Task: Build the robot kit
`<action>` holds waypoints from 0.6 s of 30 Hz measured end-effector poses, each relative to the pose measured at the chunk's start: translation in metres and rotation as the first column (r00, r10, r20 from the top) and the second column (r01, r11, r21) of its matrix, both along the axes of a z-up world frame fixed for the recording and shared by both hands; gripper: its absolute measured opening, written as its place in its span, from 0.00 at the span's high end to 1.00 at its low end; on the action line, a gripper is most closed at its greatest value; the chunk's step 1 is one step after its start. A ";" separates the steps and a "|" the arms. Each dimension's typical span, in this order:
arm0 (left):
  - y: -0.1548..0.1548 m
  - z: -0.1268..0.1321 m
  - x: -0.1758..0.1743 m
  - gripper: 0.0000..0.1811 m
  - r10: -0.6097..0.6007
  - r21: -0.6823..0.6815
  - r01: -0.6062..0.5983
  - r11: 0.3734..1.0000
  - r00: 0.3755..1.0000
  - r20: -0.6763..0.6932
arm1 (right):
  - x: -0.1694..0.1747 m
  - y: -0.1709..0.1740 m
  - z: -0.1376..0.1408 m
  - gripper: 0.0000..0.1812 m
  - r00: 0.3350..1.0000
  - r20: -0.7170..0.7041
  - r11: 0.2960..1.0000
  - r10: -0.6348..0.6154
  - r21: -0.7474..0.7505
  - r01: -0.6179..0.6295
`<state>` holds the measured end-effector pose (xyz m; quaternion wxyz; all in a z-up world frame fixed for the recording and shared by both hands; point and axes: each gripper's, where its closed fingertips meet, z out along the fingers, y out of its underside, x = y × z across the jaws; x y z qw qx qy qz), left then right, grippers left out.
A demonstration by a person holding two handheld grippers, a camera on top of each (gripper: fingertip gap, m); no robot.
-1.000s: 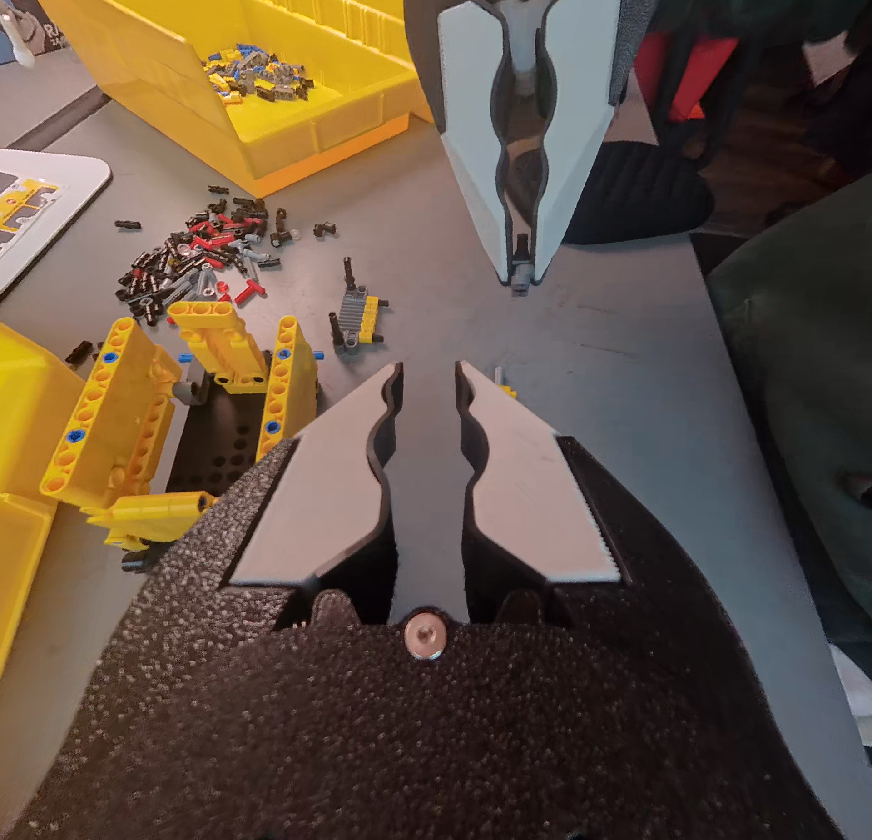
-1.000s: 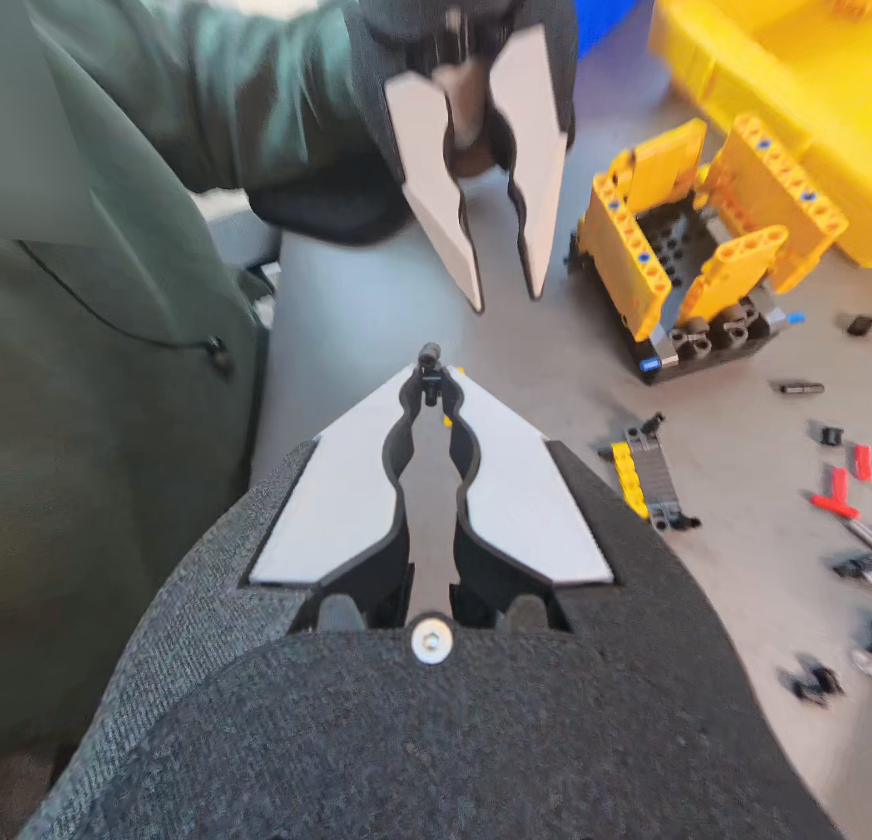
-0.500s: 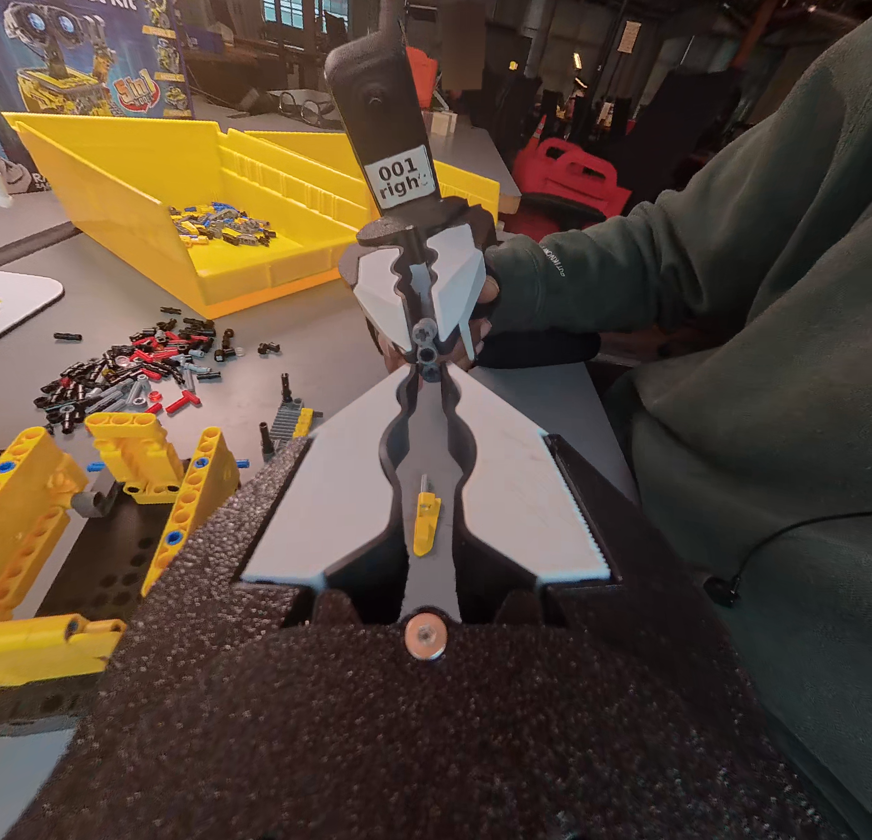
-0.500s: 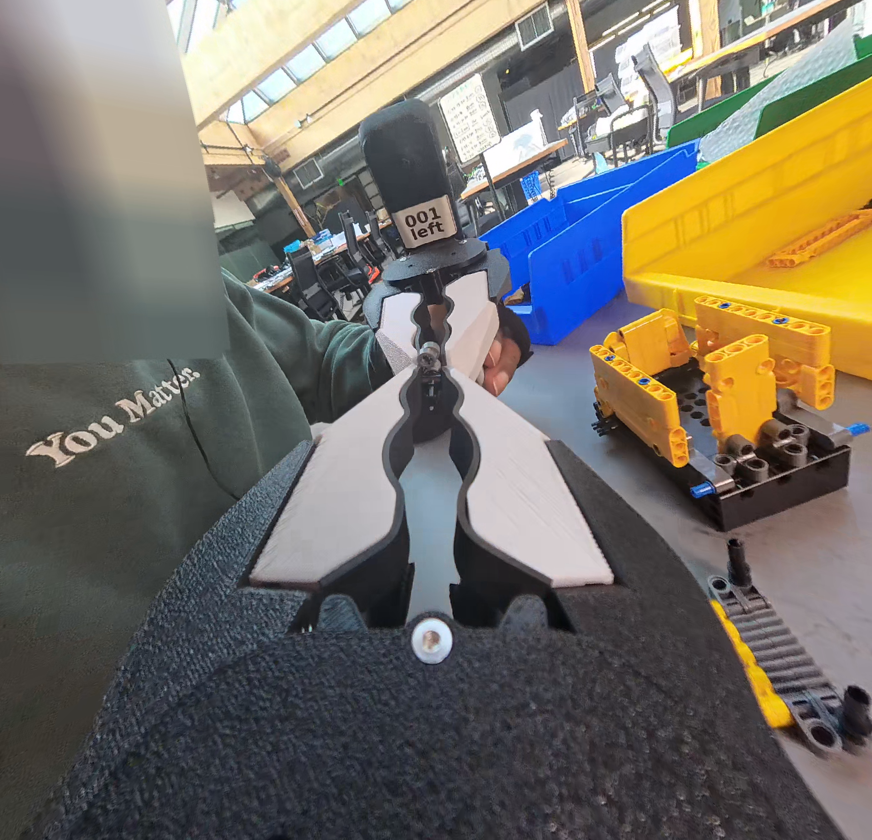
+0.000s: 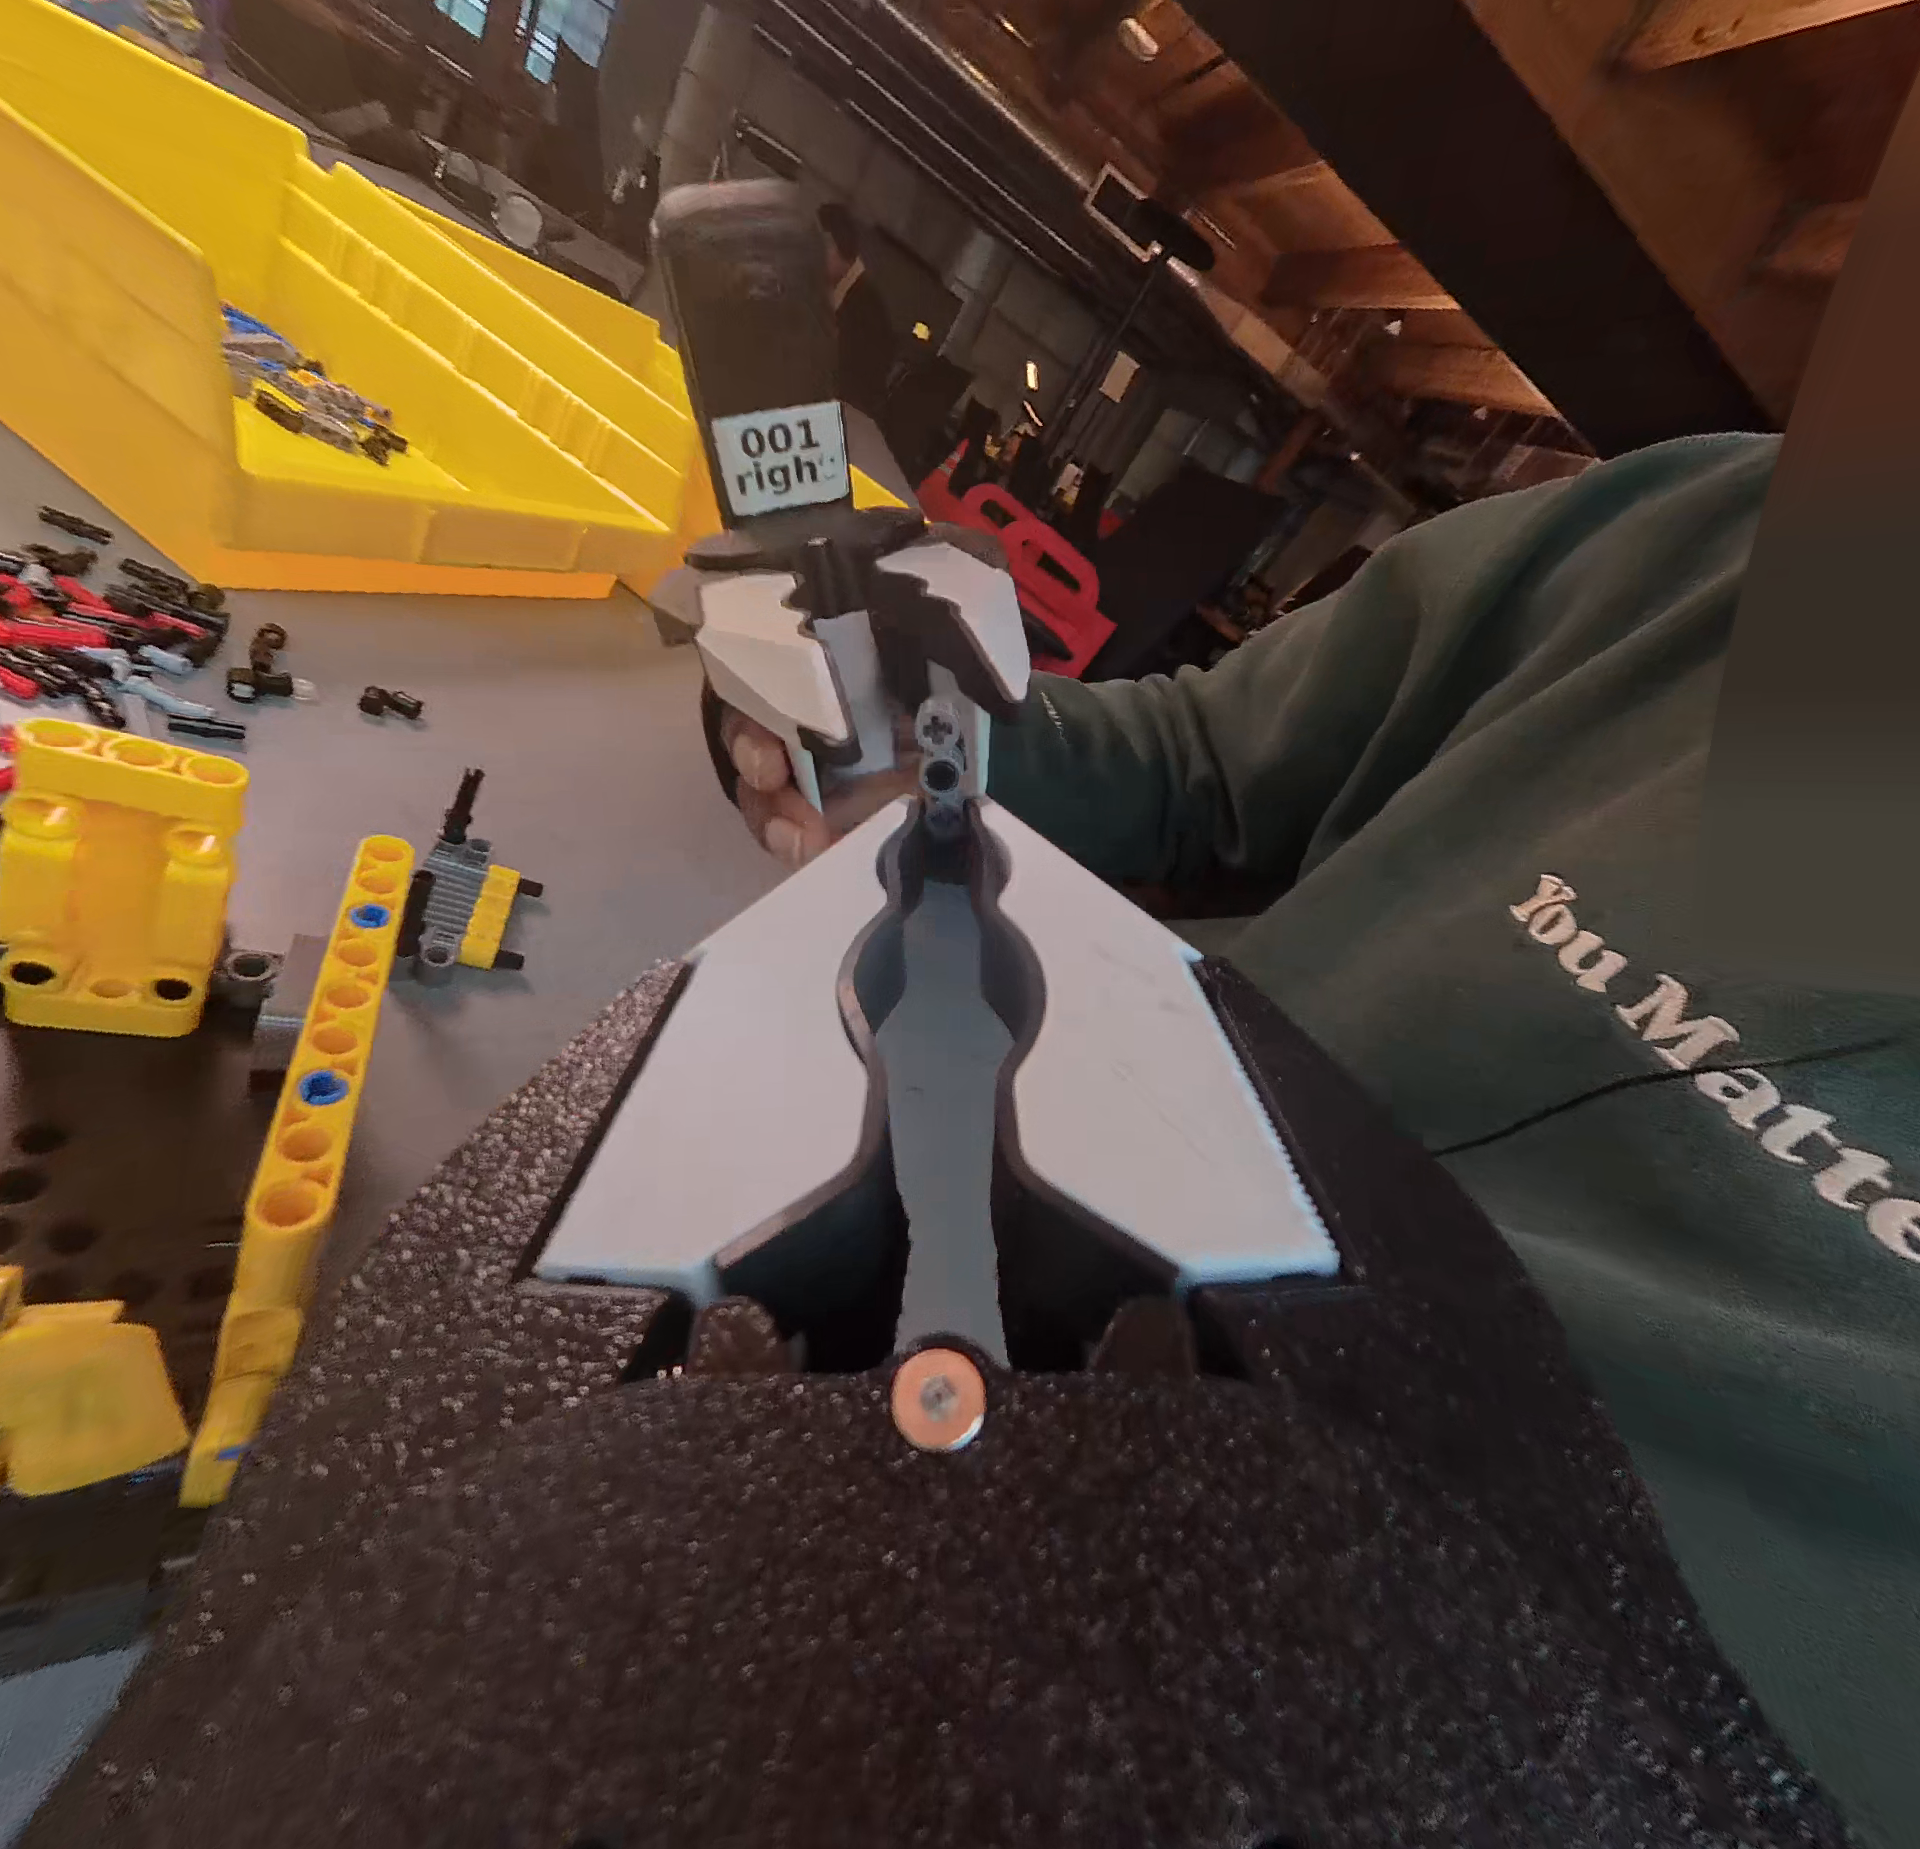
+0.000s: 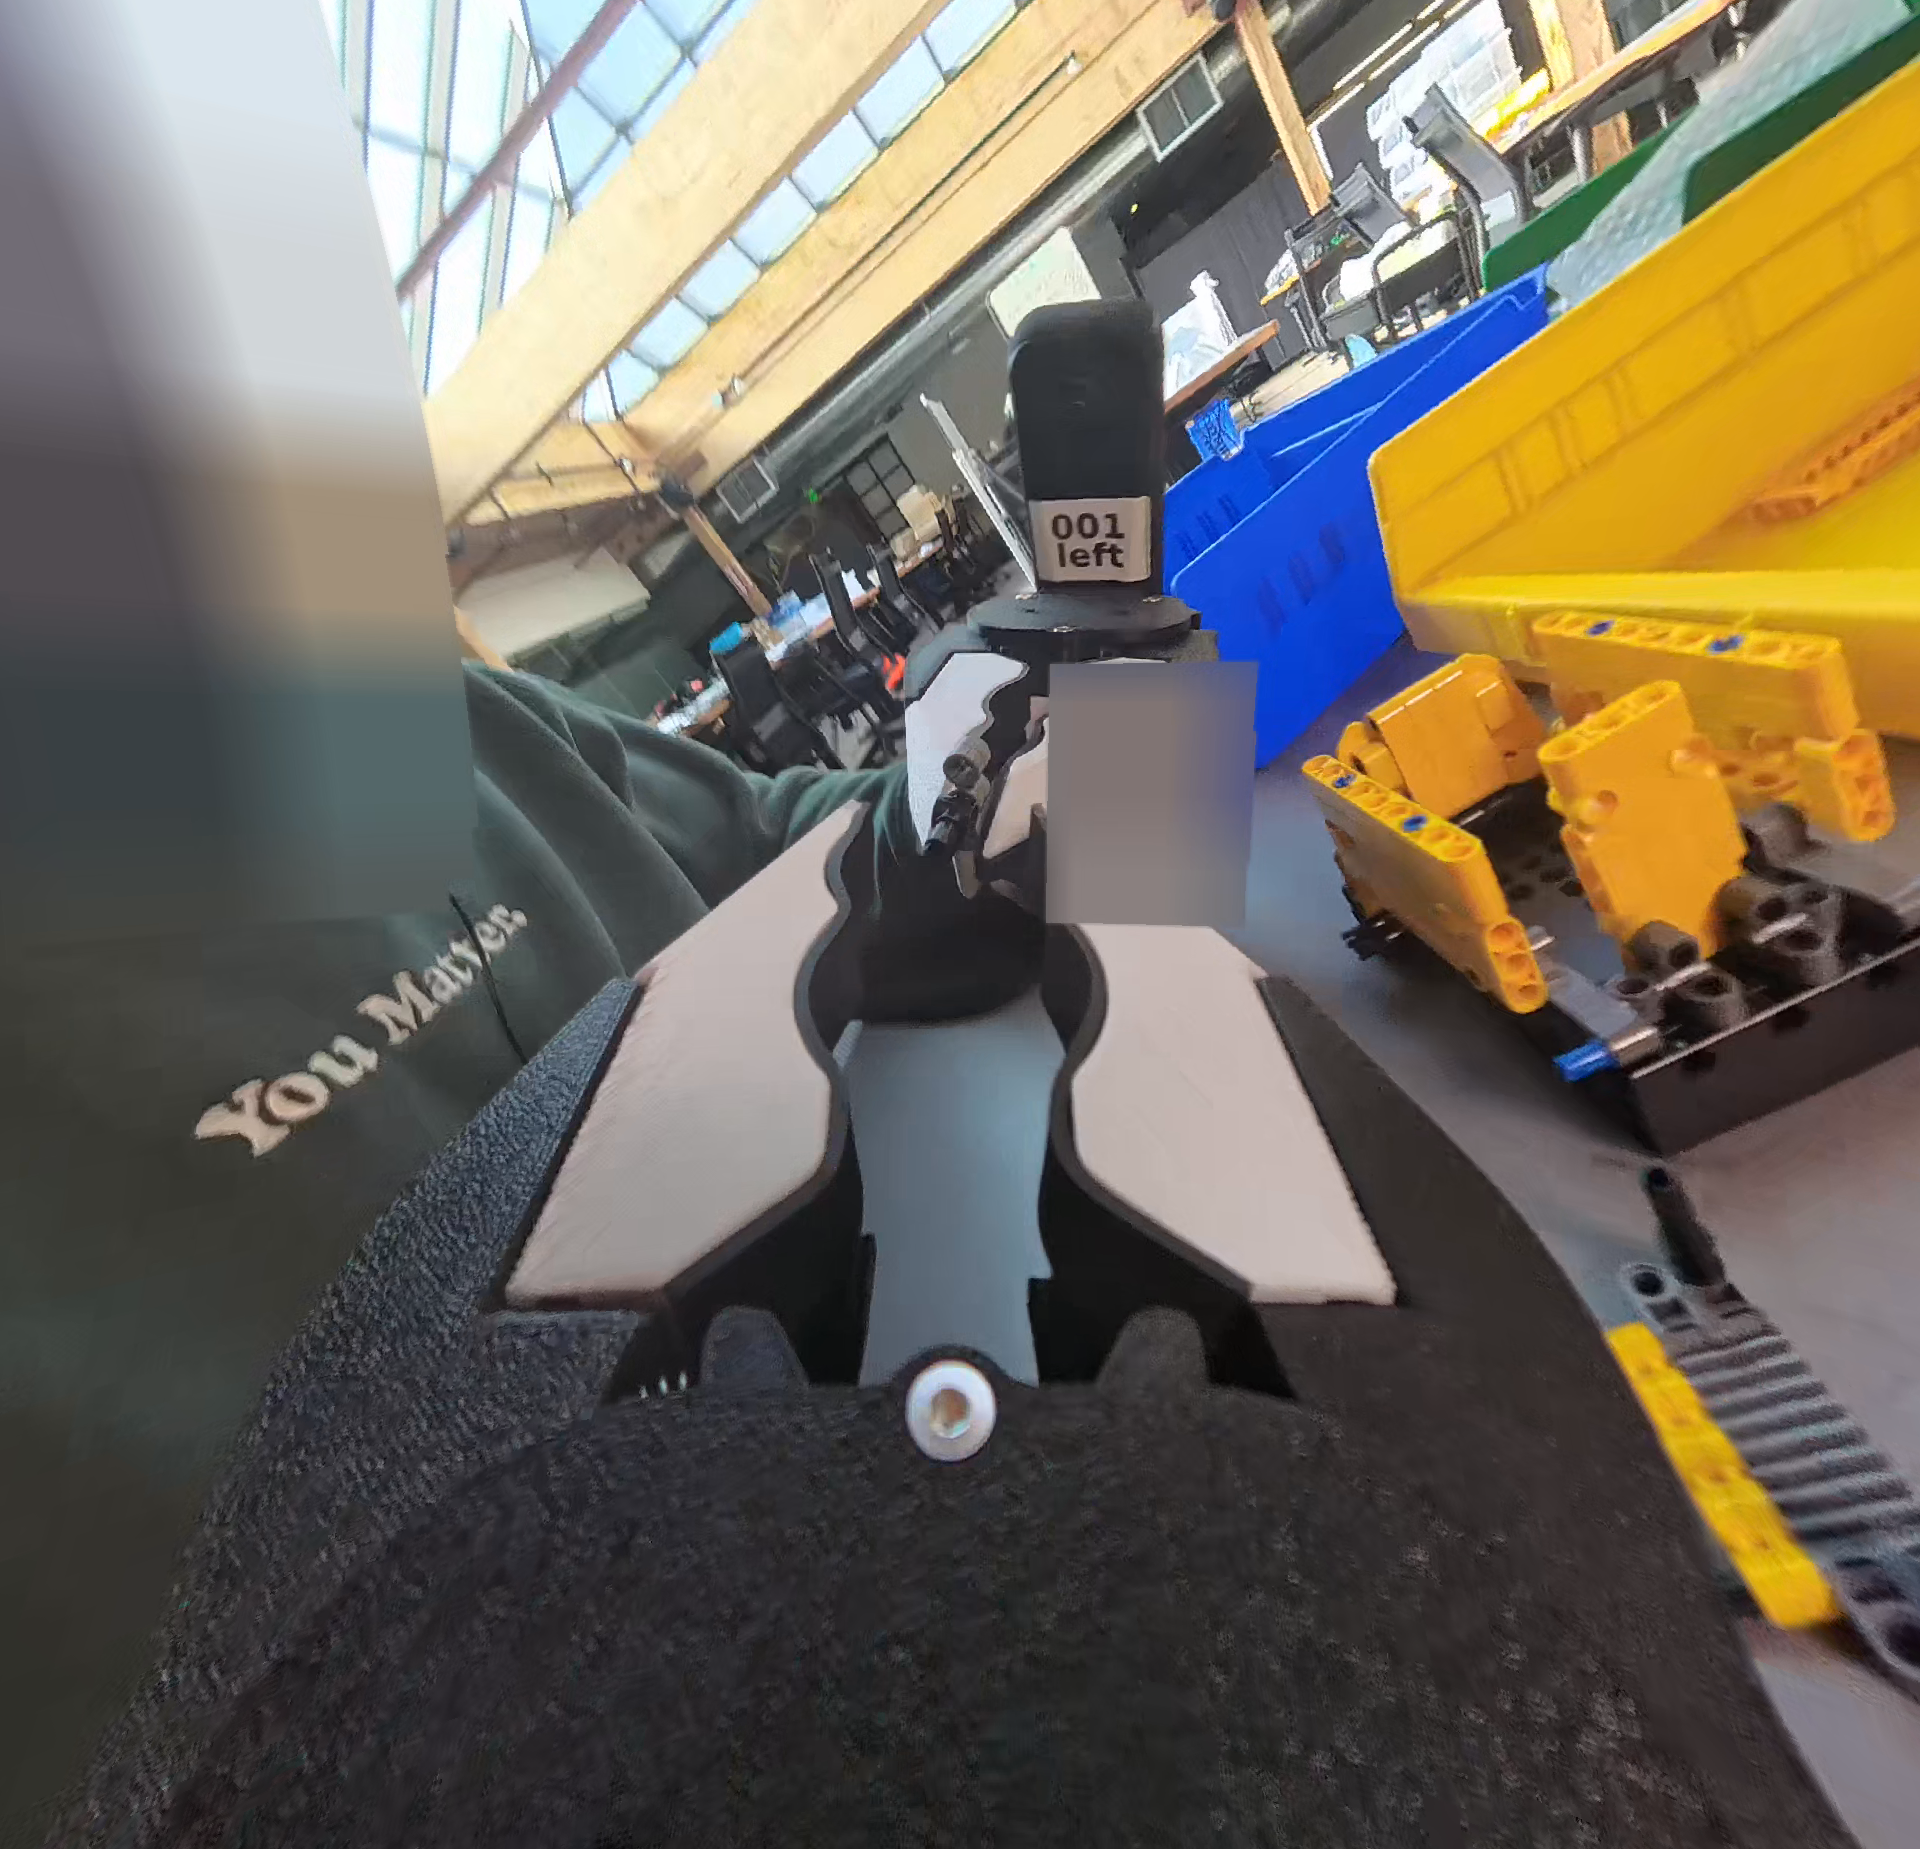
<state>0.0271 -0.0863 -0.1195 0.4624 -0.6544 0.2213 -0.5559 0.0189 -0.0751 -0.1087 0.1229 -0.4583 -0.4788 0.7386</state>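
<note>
Jaws closing on a small grey connector piece (image 5: 943, 760) at my left gripper (image 5: 943, 812), I am holding my right gripper (image 6: 961, 864) parted and empty just beside it, above the grey table (image 5: 582, 760).

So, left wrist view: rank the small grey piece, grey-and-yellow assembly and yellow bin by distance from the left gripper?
1. small grey piece, pinched in the left gripper fingers.
2. grey-and-yellow assembly, on the table to the left.
3. yellow bin, back left.
</note>
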 end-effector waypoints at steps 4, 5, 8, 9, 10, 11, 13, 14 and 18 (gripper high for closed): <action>-0.018 -0.002 0.011 0.97 -0.175 -0.098 0.181 0.978 0.982 0.073 | 0.013 -0.006 -0.009 0.80 0.997 -0.048 0.906 0.055 0.423 -0.030; -0.023 -0.005 0.015 0.97 -0.217 -0.124 0.225 0.966 0.973 0.077 | 0.016 -0.012 -0.012 0.80 0.994 -0.042 0.862 0.100 0.502 -0.066; -0.040 -0.011 0.026 0.97 -0.339 -0.196 0.353 0.915 0.935 0.102 | 0.022 -0.036 -0.023 0.77 0.972 -0.012 0.736 0.234 0.656 -0.169; -0.044 -0.013 0.029 0.97 -0.365 -0.213 0.378 0.901 0.926 0.102 | 0.023 -0.043 -0.026 0.77 0.964 -0.010 0.698 0.265 0.692 -0.185; -0.048 -0.016 0.032 0.97 -0.390 -0.227 0.402 0.887 0.916 0.097 | 0.025 -0.049 -0.027 0.77 0.956 -0.013 0.671 0.294 0.715 -0.197; -0.051 -0.017 0.035 0.97 -0.412 -0.236 0.422 0.875 0.906 0.095 | 0.027 -0.055 -0.029 0.77 0.948 -0.012 0.656 0.317 0.725 -0.210; -0.058 -0.018 0.038 0.97 -0.450 -0.244 0.461 0.853 0.887 0.100 | 0.031 -0.064 -0.035 0.78 0.939 0.005 0.620 0.344 0.750 -0.231; -0.061 -0.019 0.039 0.98 -0.468 -0.250 0.478 0.842 0.878 0.102 | 0.031 -0.065 -0.035 0.80 0.939 -0.004 0.608 0.344 0.763 -0.220; -0.066 -0.020 0.042 0.98 -0.502 -0.272 0.514 0.814 0.857 0.116 | 0.034 -0.069 -0.037 0.81 0.936 -0.013 0.574 0.351 0.793 -0.204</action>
